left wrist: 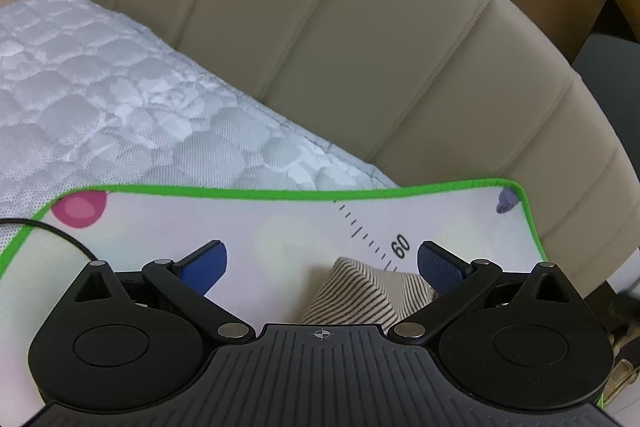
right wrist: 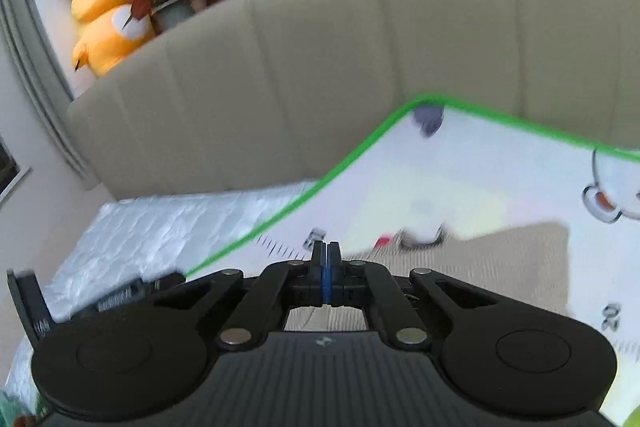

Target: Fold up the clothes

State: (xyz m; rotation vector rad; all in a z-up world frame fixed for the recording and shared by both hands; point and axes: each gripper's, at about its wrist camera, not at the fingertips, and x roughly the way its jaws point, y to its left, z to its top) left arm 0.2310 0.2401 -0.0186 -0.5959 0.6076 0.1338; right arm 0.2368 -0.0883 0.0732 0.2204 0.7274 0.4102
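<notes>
**Striped garment half hidden under both grippers**

Striped garment (left wrist: 362, 293) lies on the green-edged play mat (left wrist: 280, 227) spread over the quilted bed (left wrist: 100, 87), in front of the beige padded headboard (left wrist: 360, 47). In the left wrist view only a folded corner shows; the rest is cut off behind the left gripper (left wrist: 322, 263), whose blue-padded fingers (left wrist: 208, 263) stand wide apart and touch nothing. In the right wrist view the cloth is a blurred beige patch (right wrist: 500, 259). The right gripper (right wrist: 326, 259) has its fingers (right wrist: 320, 263) pressed together; whether any fabric is pinched between them is too blurred to tell. A yellow plush toy (right wrist: 104, 23) sits behind the headboard.
</notes>
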